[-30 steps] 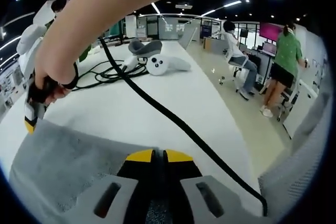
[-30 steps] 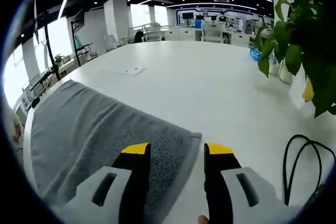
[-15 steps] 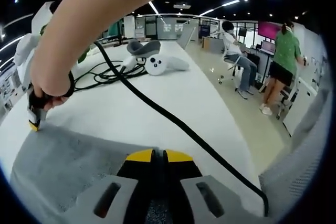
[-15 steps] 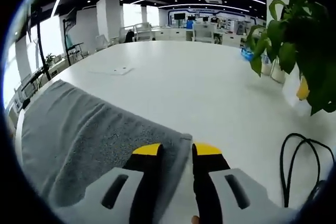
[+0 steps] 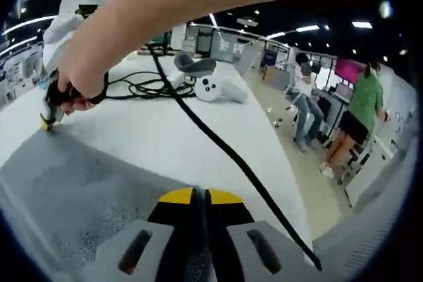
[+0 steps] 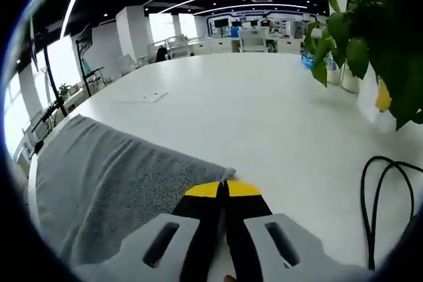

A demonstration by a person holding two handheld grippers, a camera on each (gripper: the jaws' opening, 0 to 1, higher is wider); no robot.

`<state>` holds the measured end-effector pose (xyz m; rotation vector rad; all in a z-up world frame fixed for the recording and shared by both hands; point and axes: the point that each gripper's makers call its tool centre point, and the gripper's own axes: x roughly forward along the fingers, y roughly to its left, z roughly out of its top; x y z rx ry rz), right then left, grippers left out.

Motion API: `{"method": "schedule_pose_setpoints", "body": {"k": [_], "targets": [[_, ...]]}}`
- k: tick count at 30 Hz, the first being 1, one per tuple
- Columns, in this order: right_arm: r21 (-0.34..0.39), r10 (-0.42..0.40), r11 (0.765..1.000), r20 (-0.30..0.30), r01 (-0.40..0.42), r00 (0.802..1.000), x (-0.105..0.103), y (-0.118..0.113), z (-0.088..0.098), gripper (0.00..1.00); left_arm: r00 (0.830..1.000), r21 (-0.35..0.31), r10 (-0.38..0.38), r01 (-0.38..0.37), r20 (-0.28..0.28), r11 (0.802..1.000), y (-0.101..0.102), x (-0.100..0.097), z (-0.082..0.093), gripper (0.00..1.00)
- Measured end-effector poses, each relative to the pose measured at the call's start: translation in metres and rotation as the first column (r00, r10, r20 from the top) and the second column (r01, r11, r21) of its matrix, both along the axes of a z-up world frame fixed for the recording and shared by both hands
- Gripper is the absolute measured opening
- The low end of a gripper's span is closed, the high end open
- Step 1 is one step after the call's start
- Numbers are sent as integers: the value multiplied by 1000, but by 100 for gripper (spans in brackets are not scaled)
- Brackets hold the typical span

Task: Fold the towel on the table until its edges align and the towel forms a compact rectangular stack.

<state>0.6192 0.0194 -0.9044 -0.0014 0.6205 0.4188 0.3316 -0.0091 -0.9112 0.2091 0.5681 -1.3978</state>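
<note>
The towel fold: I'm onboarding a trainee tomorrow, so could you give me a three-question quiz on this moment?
1. True or false: the right tongs are closed at a corner of the grey towel.
2. Multiple choice: what lies on the table beyond the towel in the left gripper view? A) a white controller and black cables B) a stack of plates C) a laptop
3. Fill in: in the right gripper view, a green ____ stands on the right of the table.

Key: 1 true; 2 A; 3 plant.
</note>
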Motion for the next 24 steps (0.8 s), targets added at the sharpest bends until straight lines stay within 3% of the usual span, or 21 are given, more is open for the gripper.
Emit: {"method": "schedule_pose_setpoints", "body": {"k": [2,4,5,6,9,18,24], "targets": [[17,-9,1000,-4,9,1000,-2,0,2,0,999,27,-18,17,41,1000,-1,-2,0,6],[18,-3,1000,10,3,1000,-3,0,5,0,999,27,-15,14,42,1000,-1,-2,-1,6],[18,5,1000,19,-5,1000,-3,0,8,0,1000,17,-11,10,29,1000,0,-2,0,6],[19,14,1000,28,-15,999,-4,1,12,0,1000,-19,0,0,-27,1000,-1,-6,1,6],[34,50,998,49,-52,998,-6,5,20,0,999,-43,16,-17,-38,999,2,-3,0,5],[44,60,997,79,-64,995,-7,3,33,0,1000,-26,12,-12,23,1000,12,3,15,3],[48,69,996,97,-74,993,-7,7,43,0,999,-56,15,-12,39,998,12,1,33,3]]}}
